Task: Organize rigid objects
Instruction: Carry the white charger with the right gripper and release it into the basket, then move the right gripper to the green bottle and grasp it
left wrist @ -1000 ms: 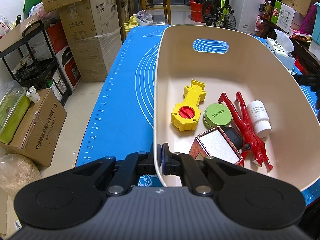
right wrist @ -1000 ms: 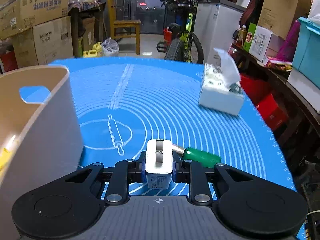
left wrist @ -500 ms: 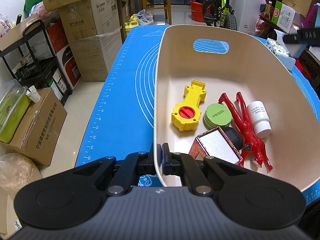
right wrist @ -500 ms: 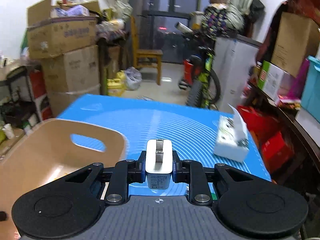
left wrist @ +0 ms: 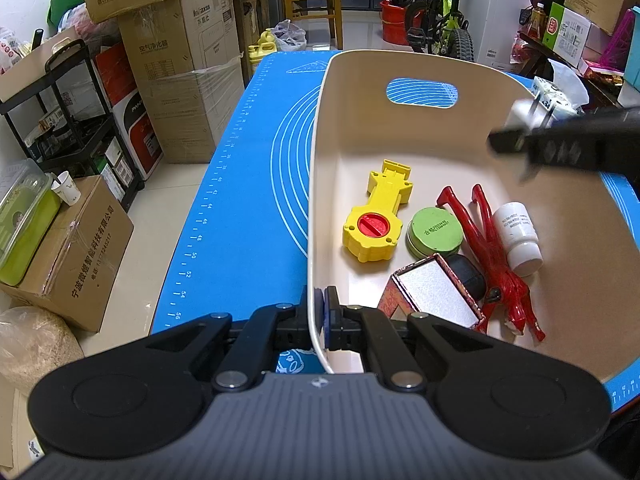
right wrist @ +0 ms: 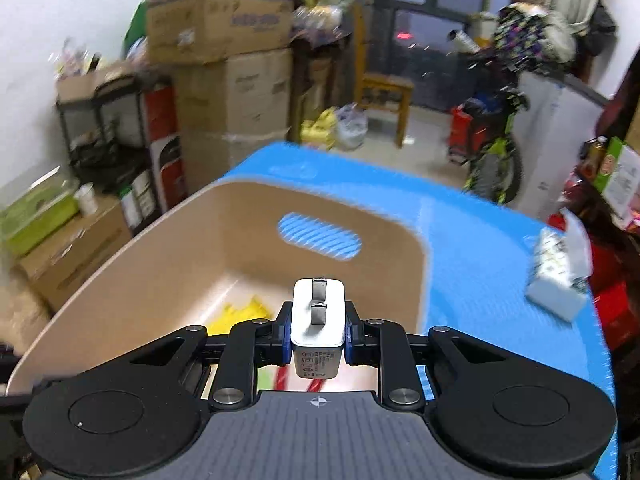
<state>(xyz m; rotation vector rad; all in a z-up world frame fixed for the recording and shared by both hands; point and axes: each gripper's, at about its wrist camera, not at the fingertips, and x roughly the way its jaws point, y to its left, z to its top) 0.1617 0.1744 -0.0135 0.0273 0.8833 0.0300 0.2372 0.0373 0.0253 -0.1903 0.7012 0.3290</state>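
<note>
A white plug adapter (right wrist: 318, 322), prongs forward, sits clamped in the right claw (right wrist: 318, 334) above the cream bin (left wrist: 420, 80), held high enough to clear the rim before a drop. The left claw (left wrist: 322, 322) is pinched on the bin's near wall, apparently to steady it on the blue tabletop (left wrist: 248, 184). Inside the bin lie a yellow toy (left wrist: 376, 216), green tin (left wrist: 434, 228), red figure (left wrist: 492, 248) and white bottle (left wrist: 518, 238).

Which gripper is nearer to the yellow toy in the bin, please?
Left. The left gripper is clamped on the bin's near wall, close beside the yellow toy. The right gripper, holding the charger, hovers above the bin's far right side.
</note>
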